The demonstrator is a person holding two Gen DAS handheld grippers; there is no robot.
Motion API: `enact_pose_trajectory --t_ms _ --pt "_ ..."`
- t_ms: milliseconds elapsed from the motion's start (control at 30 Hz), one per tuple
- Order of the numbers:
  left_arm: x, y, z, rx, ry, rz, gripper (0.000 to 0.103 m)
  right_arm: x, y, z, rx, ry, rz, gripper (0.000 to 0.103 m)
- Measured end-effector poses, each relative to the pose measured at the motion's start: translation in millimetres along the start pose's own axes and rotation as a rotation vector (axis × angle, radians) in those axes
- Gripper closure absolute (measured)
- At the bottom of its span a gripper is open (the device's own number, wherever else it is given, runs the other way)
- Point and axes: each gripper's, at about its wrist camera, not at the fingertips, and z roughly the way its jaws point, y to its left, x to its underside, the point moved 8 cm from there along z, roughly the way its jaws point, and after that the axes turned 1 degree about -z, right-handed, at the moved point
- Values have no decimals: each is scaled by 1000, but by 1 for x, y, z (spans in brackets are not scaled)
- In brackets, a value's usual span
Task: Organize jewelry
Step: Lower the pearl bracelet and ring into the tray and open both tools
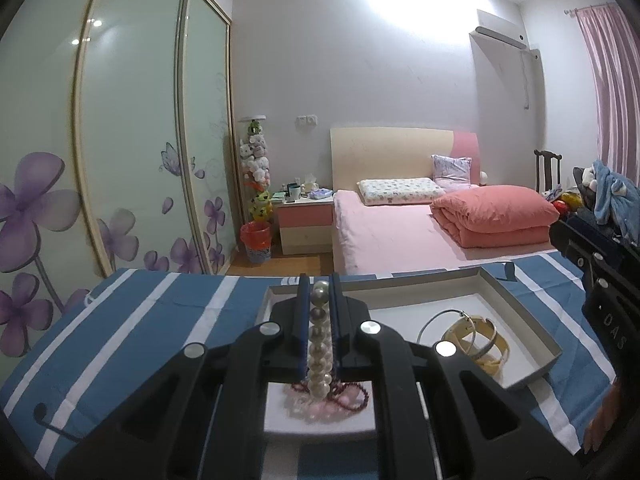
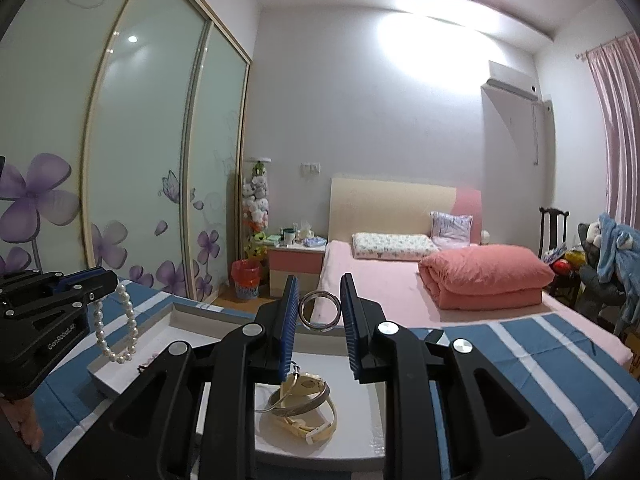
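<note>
My left gripper (image 1: 319, 294) is shut on a pearl bracelet (image 1: 319, 344) and holds it above the left part of a shallow white tray (image 1: 520, 300). In the right wrist view the pearl bracelet (image 2: 116, 328) hangs as a loop from the left gripper (image 2: 90, 280). My right gripper (image 2: 320, 312) is shut on a silver ring bangle (image 2: 320, 313), held upright above the tray (image 2: 192, 320). Dark red and pink bead bracelets (image 1: 336, 398) lie in the tray under the pearls. A cream watch and silver bangle (image 1: 476, 338) lie in the tray's right part, also seen in the right wrist view (image 2: 302, 404).
The tray sits on a blue and white striped cloth (image 1: 140, 320). Behind it are a pink bed (image 1: 400, 236) with a folded coral quilt (image 1: 496, 216), a nightstand (image 1: 306, 224) and a sliding wardrobe (image 1: 120, 140). The right gripper's body (image 1: 600, 280) shows at the right edge.
</note>
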Motion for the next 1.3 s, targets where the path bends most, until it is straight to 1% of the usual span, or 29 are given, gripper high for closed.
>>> enact_pose_trajectory --t_ms 267,400,800,867,933,967,1067,1300 --pt "7 -9 38 15 42 -16 93 11 0 23 -18 67 6 80" --pt "12 -9 49 23 64 -24 93 16 6 31 -37 98 -6 80" --pt "23 -15 66 60 104 -25 93 27 12 47 -76 173 14 80" --pt "25 -14 67 63 108 -25 93 27 13 47 -81 173 12 76" --pt "26 -14 67 60 107 -24 92 24 13 45 -79 161 17 52" --pt "25 -14 66 59 104 -23 91 23 12 44 -76 154 20 50" --pt "25 -14 66 58 100 -26 82 21 11 43 -76 146 26 50" --pt "25 -12 65 59 103 -31 81 18 7 38 -55 126 29 50"
